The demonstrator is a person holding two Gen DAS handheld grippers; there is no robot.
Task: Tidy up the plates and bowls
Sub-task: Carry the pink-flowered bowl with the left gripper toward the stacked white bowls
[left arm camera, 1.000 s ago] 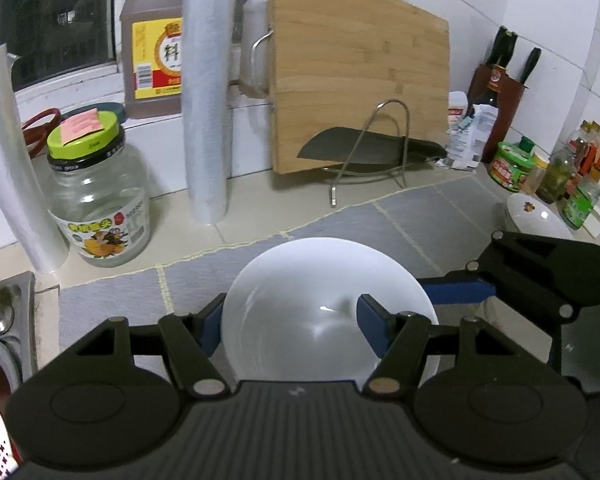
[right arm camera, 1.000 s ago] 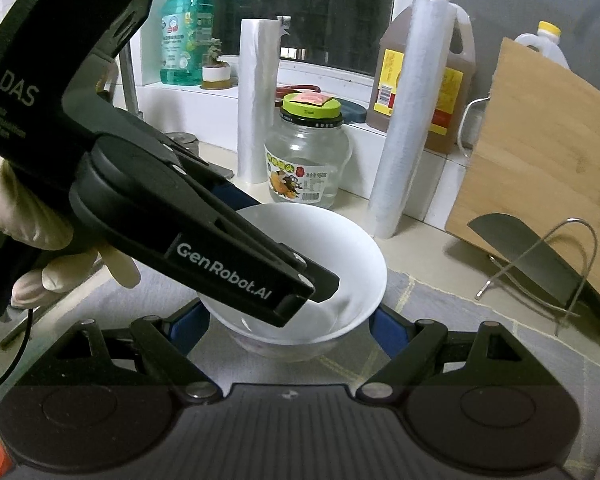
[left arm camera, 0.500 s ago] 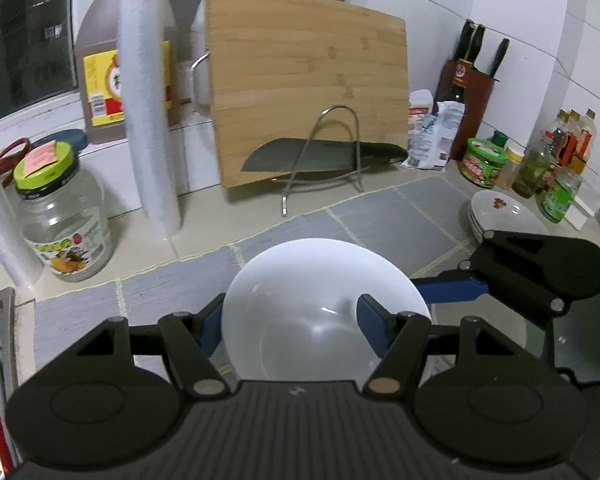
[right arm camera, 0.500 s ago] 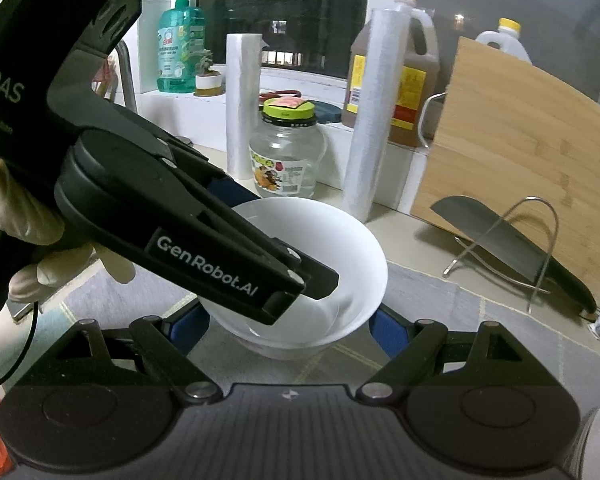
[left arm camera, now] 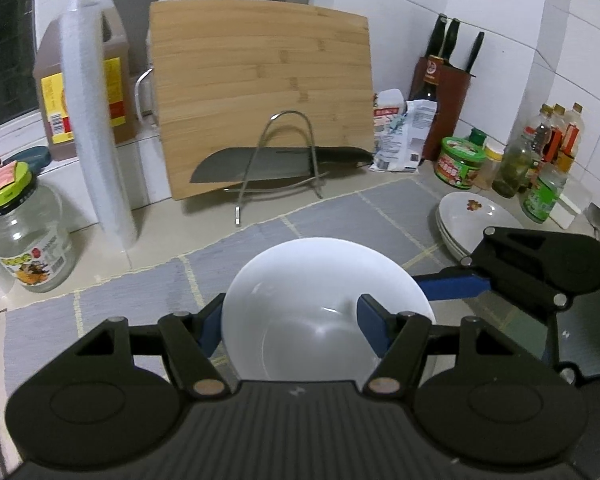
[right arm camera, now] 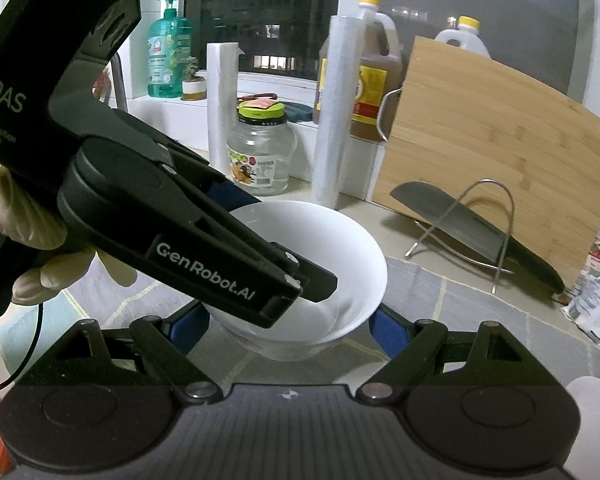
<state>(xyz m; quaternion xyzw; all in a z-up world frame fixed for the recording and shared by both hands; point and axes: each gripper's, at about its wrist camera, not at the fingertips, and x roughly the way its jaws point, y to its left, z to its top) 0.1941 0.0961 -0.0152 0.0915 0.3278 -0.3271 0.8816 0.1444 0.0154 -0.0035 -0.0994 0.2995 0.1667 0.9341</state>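
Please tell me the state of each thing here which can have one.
white bowl: held, upright, empty.
left tool: shut on the bowl's wall.
right tool: straddles the bowl, contact unclear.
glass jar: lid on.
cutting board: leaning upright.
cleaver: lying on wire rack.
plates: stacked.
knives: in block.

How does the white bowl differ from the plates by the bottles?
The bowl is deep and plain; the plates are shallow, the top one bearing a small flower print. The bowl is held in the left gripper; the plates lie stacked on the counter, untouched. Both are white.
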